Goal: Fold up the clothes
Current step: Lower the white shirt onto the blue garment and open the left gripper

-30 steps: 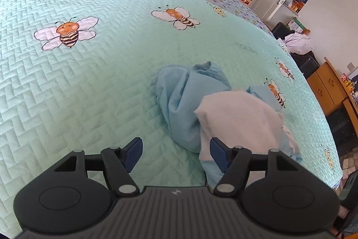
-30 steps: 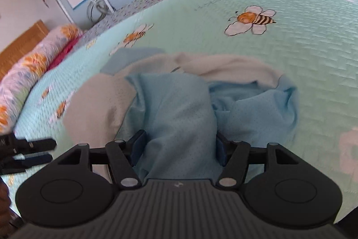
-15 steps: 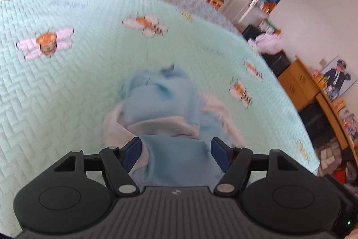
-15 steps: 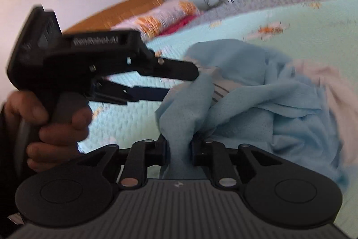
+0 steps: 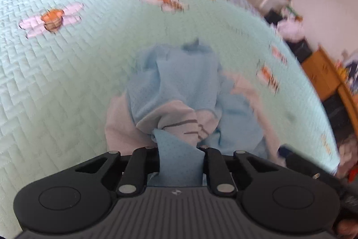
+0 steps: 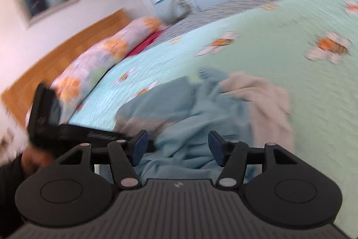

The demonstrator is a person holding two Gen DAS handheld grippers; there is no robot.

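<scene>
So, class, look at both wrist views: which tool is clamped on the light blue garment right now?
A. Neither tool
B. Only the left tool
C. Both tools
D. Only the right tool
B: the left tool is closed on a fold of the light blue garment, while the right tool is spread open over it.

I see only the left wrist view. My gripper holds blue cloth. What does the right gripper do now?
Observer: The right gripper is open, its blue pads apart over the blue garment, clamping nothing.
Operator: Is my left gripper visible there?
Observer: Yes, the left gripper comes in from the left side of that view, with a hand behind it.
Operator: What lies beyond the cloth on that side?
Observer: A floral pillow lies against a wooden headboard, far from the garment.
</scene>
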